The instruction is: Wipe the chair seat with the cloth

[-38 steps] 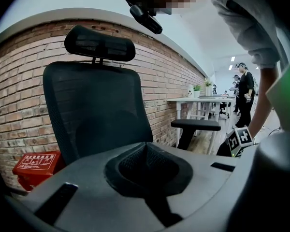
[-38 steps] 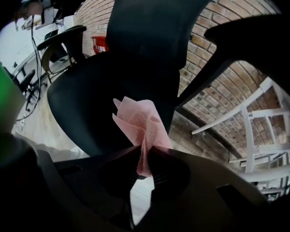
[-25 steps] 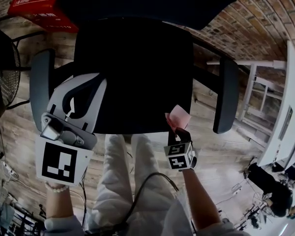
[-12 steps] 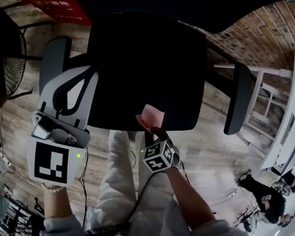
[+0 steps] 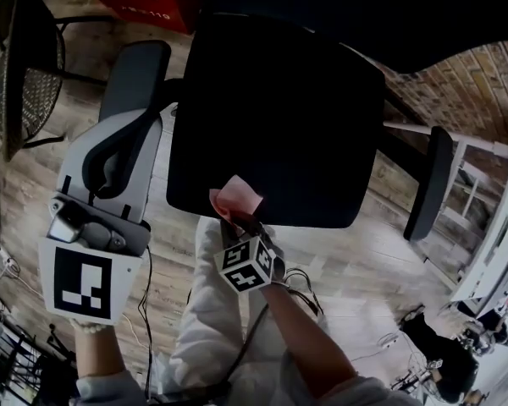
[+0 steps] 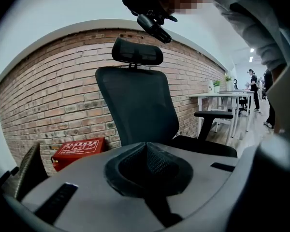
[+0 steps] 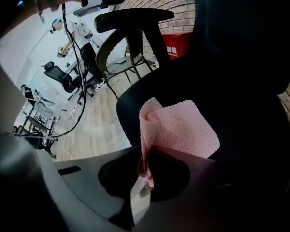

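**Cloth of pink woven fabric at front edge of black padded chair seat**

At left, the left gripper hangs just beside the chair's grey armrest, jaws pressed together with nothing between them; toward the middle, the right gripper pinches the cloth by its lower edge, the free part standing up against the seat's near rim; whether fabric touches the seat cannot be told; at right, the dark armrest stands well apart from both grippers.
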A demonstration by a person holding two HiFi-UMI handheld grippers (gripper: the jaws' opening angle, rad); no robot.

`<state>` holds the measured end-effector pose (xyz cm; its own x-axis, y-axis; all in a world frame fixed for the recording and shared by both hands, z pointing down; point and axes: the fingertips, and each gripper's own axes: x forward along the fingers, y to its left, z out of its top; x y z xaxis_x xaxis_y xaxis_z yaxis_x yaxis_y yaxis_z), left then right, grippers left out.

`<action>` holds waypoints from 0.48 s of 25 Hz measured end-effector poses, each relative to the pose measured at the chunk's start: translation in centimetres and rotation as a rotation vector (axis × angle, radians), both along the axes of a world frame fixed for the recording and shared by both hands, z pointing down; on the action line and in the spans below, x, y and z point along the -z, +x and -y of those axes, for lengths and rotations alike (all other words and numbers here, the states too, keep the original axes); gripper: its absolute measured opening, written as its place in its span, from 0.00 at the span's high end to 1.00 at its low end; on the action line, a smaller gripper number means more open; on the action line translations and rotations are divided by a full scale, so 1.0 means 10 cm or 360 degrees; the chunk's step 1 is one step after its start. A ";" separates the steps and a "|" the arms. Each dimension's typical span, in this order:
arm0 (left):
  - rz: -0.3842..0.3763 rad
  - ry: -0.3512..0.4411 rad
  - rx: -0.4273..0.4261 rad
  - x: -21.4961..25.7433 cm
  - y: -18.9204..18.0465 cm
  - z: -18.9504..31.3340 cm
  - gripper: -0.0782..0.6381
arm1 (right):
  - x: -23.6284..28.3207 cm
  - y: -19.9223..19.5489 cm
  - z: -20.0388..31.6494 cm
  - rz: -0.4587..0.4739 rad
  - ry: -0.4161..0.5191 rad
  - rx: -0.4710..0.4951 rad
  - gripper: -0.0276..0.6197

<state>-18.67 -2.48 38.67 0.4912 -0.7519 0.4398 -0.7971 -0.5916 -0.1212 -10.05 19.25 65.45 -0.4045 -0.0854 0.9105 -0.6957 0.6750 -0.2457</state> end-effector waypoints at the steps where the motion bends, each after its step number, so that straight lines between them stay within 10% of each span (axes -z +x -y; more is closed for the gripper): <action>1: 0.0001 0.0000 0.0010 0.00 -0.06 -0.01 0.87 | 0.01 -0.10 -0.01 0.0020 -0.0002 0.0020 0.88; 12: 0.0018 0.0019 0.0102 0.05 -0.36 -0.06 0.87 | 0.15 -1.05 0.02 0.0211 0.0035 0.0283 0.88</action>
<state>-22.32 -1.92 38.17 0.4371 -0.7867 0.4360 -0.8317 -0.5381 -0.1370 -20.56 19.02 63.91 -0.5313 -0.0212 0.8469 -0.5277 0.7904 -0.3112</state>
